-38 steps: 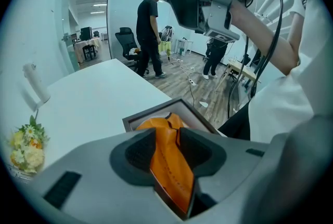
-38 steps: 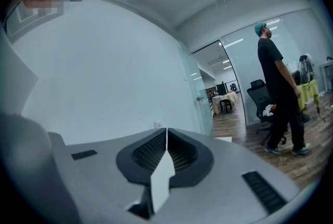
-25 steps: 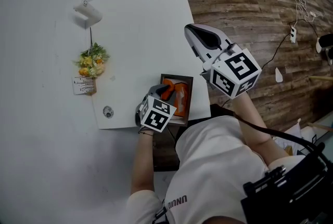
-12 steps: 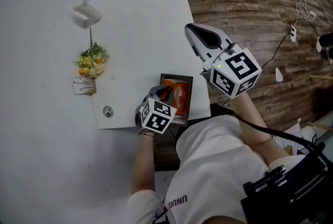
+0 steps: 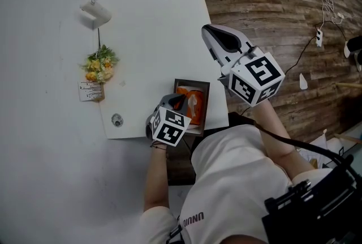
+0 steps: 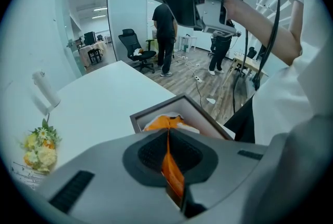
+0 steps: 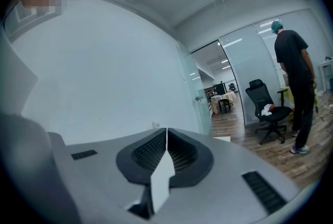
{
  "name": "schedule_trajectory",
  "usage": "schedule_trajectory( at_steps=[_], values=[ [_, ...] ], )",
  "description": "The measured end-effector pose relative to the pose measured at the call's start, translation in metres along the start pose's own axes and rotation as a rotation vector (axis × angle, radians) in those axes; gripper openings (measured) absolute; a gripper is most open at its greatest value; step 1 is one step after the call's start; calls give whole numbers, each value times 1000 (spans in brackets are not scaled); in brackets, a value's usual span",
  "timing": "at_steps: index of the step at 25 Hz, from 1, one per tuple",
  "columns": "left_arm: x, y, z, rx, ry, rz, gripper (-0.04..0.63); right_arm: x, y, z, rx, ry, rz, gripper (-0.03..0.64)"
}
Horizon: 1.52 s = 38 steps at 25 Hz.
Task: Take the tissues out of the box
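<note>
The white tabletop [image 5: 153,28] carries an open dark box [image 5: 192,83] at its near edge. The left tool [image 6: 167,137] tilts down over the box. Its jaws have just been closing and now pinch an orange tissue [image 6: 162,122] rising from it. The right tool [image 7: 166,137], held level, is clamped on a thin white scrap [image 7: 161,176].

Head view looks steeply down; left gripper view, seemingly close, shares its table [image 5: 153,22].

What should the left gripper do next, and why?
Probably lift straight up. The left gripper has just closed its jaws on the orange tissue, whose rest lies in the box, so a slow upward pull should draw it out.
</note>
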<state>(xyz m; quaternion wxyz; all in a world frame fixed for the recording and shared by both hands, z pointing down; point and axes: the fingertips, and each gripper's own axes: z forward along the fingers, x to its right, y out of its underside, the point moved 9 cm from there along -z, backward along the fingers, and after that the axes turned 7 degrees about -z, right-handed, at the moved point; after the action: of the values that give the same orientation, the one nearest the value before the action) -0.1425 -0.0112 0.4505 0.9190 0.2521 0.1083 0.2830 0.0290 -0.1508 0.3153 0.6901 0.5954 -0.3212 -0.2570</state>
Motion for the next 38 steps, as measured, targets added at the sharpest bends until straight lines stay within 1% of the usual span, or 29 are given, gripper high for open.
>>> schedule_trajectory(
  at_steps=[5, 10, 16, 38],
  values=[
    [1, 1, -4, 20, 6, -27, 15, 0, 0, -1, 2, 1, 5, 21],
    [1, 3, -7, 41, 6, -33, 14, -3, 0, 1, 0, -4, -1, 21],
    [1, 3, -11, 85, 9, -61, 14, -2, 0, 1, 4, -4, 6, 21],
    [6, 1, -29, 176, -4, -80, 12, -8, 1, 1, 0, -6, 7, 21]
  ],
)
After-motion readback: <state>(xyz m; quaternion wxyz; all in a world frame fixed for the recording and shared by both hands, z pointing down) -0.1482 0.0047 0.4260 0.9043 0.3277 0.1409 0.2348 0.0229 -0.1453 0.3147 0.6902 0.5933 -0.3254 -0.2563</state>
